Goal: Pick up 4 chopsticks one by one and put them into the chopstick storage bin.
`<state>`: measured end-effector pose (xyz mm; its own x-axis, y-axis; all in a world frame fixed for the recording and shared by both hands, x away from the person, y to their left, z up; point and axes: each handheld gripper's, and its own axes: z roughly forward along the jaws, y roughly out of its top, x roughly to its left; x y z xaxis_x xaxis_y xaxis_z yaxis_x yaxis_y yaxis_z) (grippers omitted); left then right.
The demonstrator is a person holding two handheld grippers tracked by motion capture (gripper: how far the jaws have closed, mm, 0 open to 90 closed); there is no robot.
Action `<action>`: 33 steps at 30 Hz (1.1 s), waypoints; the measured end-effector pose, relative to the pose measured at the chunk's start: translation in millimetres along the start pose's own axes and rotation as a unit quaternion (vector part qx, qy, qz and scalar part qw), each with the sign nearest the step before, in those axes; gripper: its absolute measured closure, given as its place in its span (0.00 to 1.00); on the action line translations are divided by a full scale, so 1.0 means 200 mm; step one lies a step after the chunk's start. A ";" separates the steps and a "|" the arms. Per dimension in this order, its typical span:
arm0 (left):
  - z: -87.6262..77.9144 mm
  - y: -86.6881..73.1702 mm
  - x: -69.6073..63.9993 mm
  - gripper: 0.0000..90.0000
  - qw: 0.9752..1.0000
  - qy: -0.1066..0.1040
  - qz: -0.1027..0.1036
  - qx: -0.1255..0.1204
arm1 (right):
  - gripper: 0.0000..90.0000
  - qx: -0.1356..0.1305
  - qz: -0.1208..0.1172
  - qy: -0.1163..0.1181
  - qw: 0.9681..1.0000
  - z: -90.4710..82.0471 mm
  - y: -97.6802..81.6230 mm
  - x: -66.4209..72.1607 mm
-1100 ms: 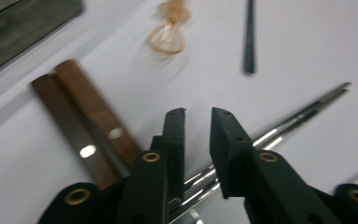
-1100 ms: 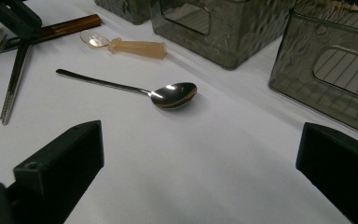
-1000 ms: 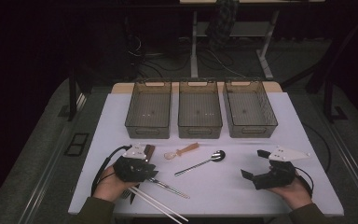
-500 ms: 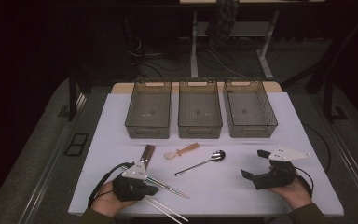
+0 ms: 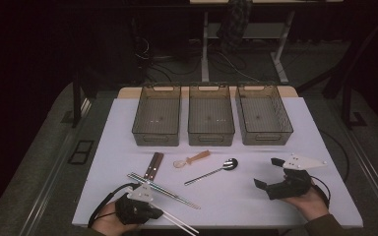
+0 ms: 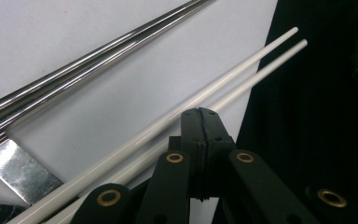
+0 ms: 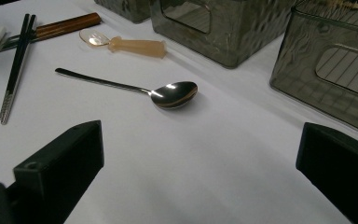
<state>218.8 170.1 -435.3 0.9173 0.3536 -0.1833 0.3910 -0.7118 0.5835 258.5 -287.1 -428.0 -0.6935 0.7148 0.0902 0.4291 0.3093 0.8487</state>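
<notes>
Jaws of the left gripper (image 6: 200, 116) closed, pads pressed flat together with nothing between; they have just been closing. White chopsticks (image 6: 177, 121) lie just beside and under the jaw tips, reaching past the bench (image 5: 236, 201) front edge. Steel chopsticks (image 6: 74, 70) lie parallel, farther in. Right gripper (image 5: 270, 172) jaws wide apart, empty, resting at the bench's right. Ahead of it: metal spoon (image 7: 163, 93), amber spoon (image 7: 126, 44), brown-handled chopsticks (image 7: 51, 28). Three bins (image 5: 211, 118) along the back.
</notes>
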 end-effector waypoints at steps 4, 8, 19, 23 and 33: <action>0.01 0.01 0.00 0.99 1.000 0.004 0.001 -0.001 | 0.00 -0.001 0.000 0.000 1.000 0.00 0.00 0.00; 0.02 0.03 0.00 0.99 1.000 0.012 0.003 -0.005 | 0.00 -0.001 0.000 0.000 1.000 0.00 0.00 0.00; 0.06 0.07 -0.01 0.99 1.000 0.020 0.010 -0.009 | 0.00 -0.002 0.001 -0.001 1.000 0.00 0.00 0.00; 0.09 0.11 -0.02 0.99 1.000 0.013 0.022 -0.012 | 0.00 -0.001 0.000 -0.001 1.000 0.00 0.00 0.00; 0.19 0.22 -0.06 0.99 0.999 0.002 0.053 -0.006 | 0.00 -0.002 0.000 -0.002 1.000 0.00 0.00 0.00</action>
<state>228.6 111.2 -437.2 0.9533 0.2787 -0.1164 0.2902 -0.7378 0.6094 257.8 -287.3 -427.4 -0.6912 0.7172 0.0892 0.4277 0.3065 0.8504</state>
